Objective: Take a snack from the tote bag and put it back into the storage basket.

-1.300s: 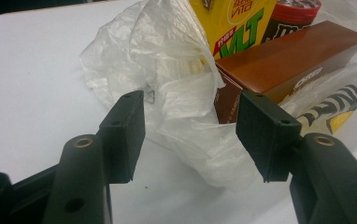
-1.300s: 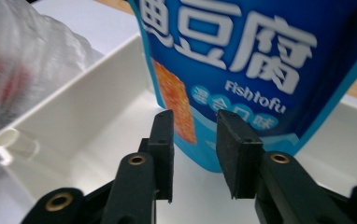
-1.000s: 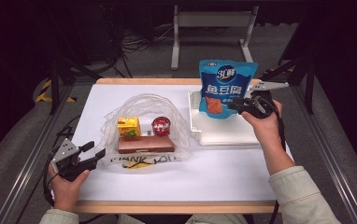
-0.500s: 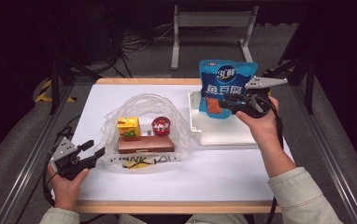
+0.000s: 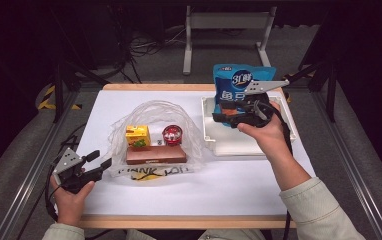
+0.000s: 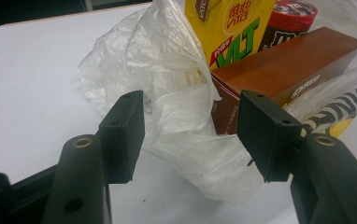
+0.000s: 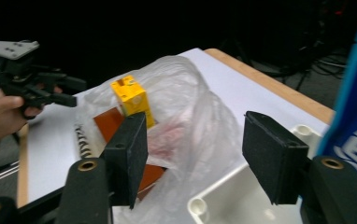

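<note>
My right gripper [image 5: 220,118] hid the lower half of the blue snack bag [image 5: 239,82]. The bag's right side was cut off in my right gripper view, and the red-lidded tub [image 7: 167,140] blurred behind the plastic bag [image 7: 200,116]

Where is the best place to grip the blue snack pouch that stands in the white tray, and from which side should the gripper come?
Probably the top seam of the blue snack pouch, taken from above with a jaw on each broad face. It stands upright in the white tray; that edge is flat, thin and free, while the tray wall guards its base.
</note>
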{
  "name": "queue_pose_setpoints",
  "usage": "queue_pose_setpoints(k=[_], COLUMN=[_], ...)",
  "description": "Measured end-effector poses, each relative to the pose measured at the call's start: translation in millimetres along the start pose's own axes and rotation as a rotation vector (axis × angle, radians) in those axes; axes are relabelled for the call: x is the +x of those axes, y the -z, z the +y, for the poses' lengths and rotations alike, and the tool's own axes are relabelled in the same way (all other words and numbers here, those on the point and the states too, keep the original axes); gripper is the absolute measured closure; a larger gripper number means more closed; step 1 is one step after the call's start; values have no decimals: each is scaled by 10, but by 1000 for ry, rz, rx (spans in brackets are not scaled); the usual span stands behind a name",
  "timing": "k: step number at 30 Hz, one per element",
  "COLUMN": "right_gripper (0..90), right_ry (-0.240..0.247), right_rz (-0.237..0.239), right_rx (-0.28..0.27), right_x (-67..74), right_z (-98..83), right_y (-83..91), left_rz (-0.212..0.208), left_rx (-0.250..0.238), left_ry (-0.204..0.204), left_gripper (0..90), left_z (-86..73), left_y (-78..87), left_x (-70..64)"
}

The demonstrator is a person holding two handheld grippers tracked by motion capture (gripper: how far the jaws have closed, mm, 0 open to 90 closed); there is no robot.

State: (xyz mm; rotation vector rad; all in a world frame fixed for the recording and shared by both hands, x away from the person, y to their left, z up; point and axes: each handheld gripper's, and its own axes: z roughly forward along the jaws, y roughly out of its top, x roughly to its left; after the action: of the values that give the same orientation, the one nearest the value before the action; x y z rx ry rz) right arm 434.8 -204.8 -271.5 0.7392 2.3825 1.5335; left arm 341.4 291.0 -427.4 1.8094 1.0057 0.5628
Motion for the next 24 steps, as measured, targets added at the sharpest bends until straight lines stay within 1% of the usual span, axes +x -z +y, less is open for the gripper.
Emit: queue_pose_setpoints(k=[4,8,12,18,19,22,24], right_gripper=[399,388,383,384,384,383,392], right_ry=[19,29,41,45,45,54,59], right_rz=[32,42,56,94,94,105,117], right_rx=[4,4,9,11,11,17,15], right_x=[83,132,174,236,236,266,293], right_z=[58,100,132,179,179,204,226], right_y=[-92,-179,-271,-430,-430,-517,-608], left_rz=[-2,6,10,20,20,25,32], left_rx=[4,8,8,10,10,12,7], left_ry=[0,-6,-1,5,5,9,20], left_gripper=[422,422,422,422,422,422,421], left_z=[-7,-18,-36,-70,-70,-93,-116], left_y=[9,38,63,127,127,162,198], left_x=[-4,-6,-13,-3,-3,-3,-1])
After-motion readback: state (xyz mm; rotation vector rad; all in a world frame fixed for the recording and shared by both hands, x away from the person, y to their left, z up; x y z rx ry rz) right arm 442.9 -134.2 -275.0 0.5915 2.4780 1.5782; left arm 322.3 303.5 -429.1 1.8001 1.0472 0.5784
